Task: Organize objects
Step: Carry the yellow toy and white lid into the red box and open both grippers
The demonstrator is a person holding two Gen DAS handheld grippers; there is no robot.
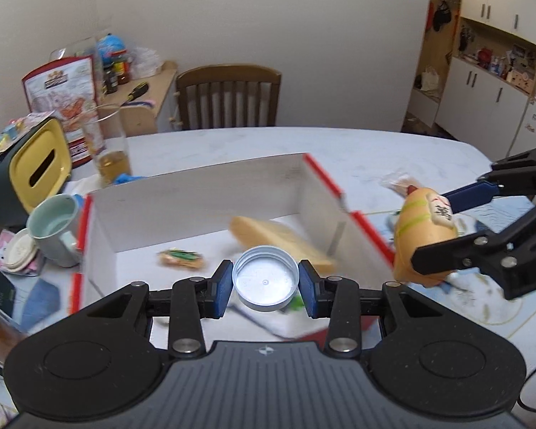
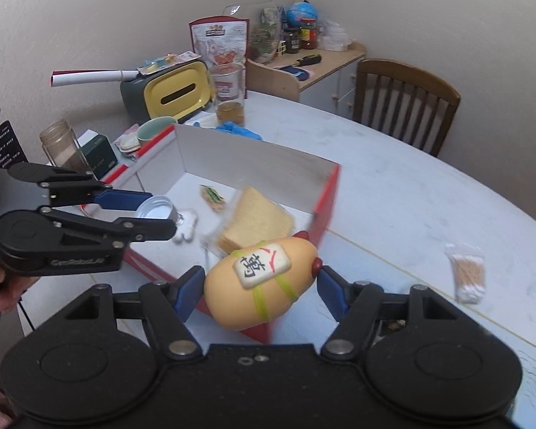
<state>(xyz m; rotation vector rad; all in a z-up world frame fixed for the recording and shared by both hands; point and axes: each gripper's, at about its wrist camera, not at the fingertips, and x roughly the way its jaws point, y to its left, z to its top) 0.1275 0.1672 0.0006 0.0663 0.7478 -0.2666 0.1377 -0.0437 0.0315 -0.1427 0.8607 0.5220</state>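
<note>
My left gripper [image 1: 265, 283] is shut on a white jar lid [image 1: 266, 279] and holds it over the near edge of the open white box with red rims [image 1: 196, 196]. The lid also shows in the right wrist view [image 2: 157, 207]. My right gripper [image 2: 261, 287] is shut on a tan hot-dog toy with a mahjong tile on it [image 2: 257, 282], just above the box's near right corner. In the left wrist view the toy [image 1: 421, 228] hangs right of the box. Inside the box lie a bagged slice of bread [image 2: 257, 221] and a small snack packet [image 2: 212, 196].
A bag of cotton swabs [image 2: 468, 271] lies on the table to the right. Behind the box stand a green mug [image 1: 53, 228], a glass of tea [image 1: 110, 143], a yellow-lidded tissue box [image 1: 35, 164], a blue glove [image 2: 239, 130] and an open jar [image 2: 59, 143]. A wooden chair [image 1: 228, 96] stands beyond.
</note>
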